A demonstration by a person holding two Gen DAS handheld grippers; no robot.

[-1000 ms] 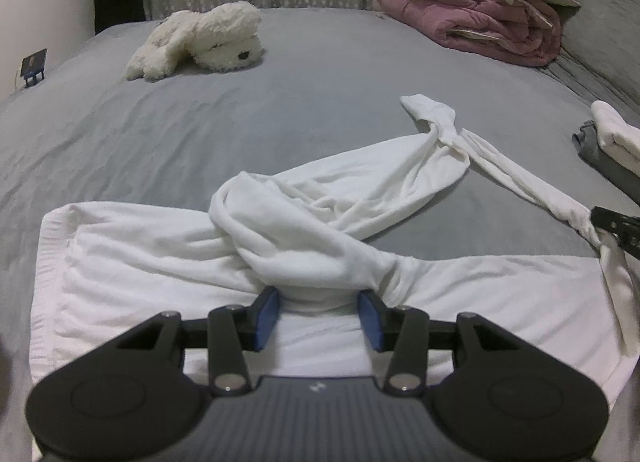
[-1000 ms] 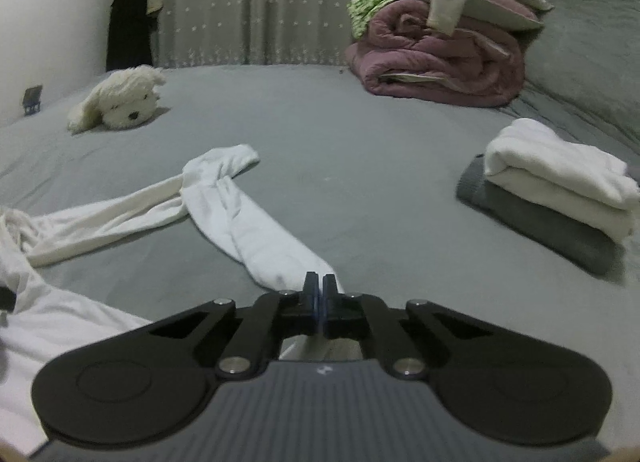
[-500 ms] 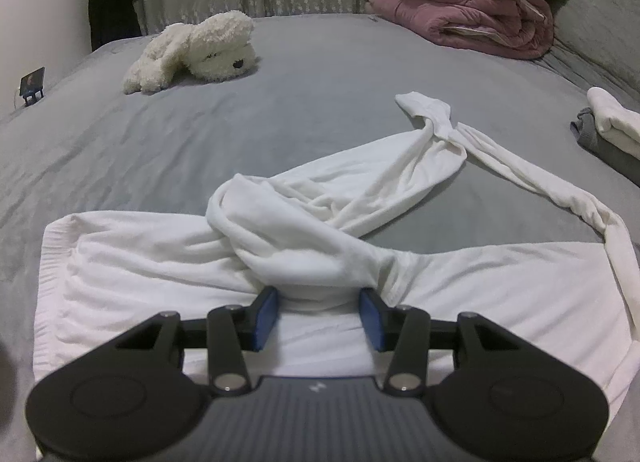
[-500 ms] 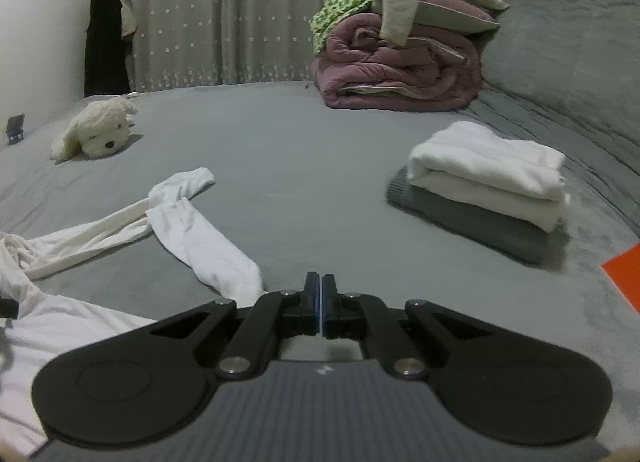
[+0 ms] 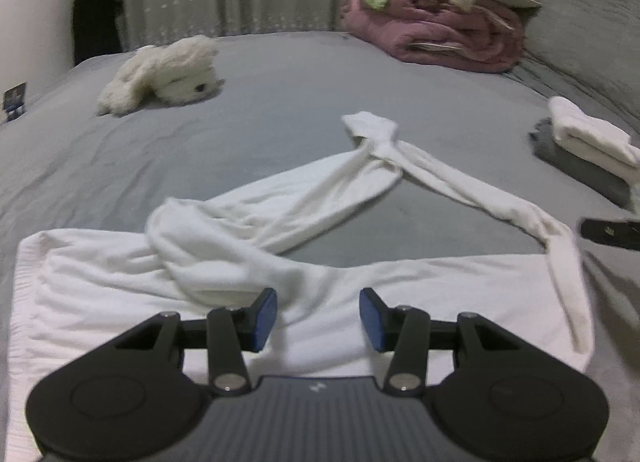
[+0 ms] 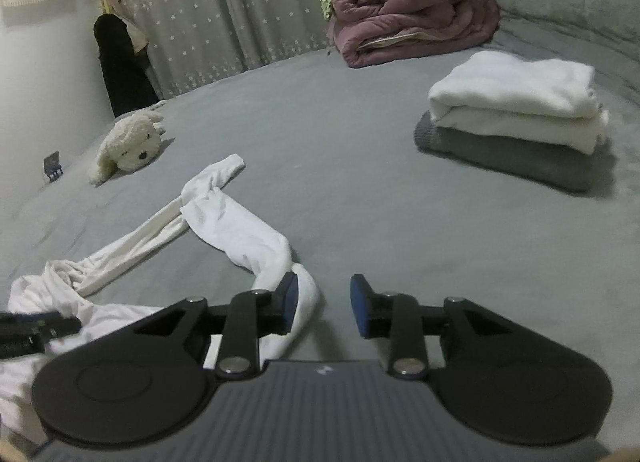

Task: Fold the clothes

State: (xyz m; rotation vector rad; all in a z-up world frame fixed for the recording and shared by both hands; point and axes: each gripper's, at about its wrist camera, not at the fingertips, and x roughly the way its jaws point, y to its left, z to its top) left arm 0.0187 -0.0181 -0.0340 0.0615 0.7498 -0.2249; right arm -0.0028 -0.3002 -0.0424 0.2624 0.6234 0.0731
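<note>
A white long-sleeved top (image 5: 360,282) lies spread on the grey bed (image 5: 280,102), its two sleeves crossing further back. My left gripper (image 5: 318,316) hovers over the top's body with its jaws apart. The bunched sleeve (image 5: 208,258) sits just left of its left pad, and only flat cloth shows in the gap. In the right wrist view my right gripper (image 6: 324,302) is opening. The other sleeve (image 6: 240,230) droops along the inside of its left finger, and neither pad presses on it. The right gripper's tip (image 5: 608,232) shows at the right edge of the left wrist view.
A stack of folded white and grey clothes (image 6: 512,110) sits on the bed to the right. A white plush dog (image 6: 128,142) lies at the far left. A pile with a pink quilt (image 5: 436,34) stands at the back before the curtain. A dark garment (image 6: 120,62) hangs by the wall.
The right jaws went from shut on the sleeve end to apart, and the sleeve dropped free. The left gripper slid right, so the bunched sleeve is no longer between its pads.
</note>
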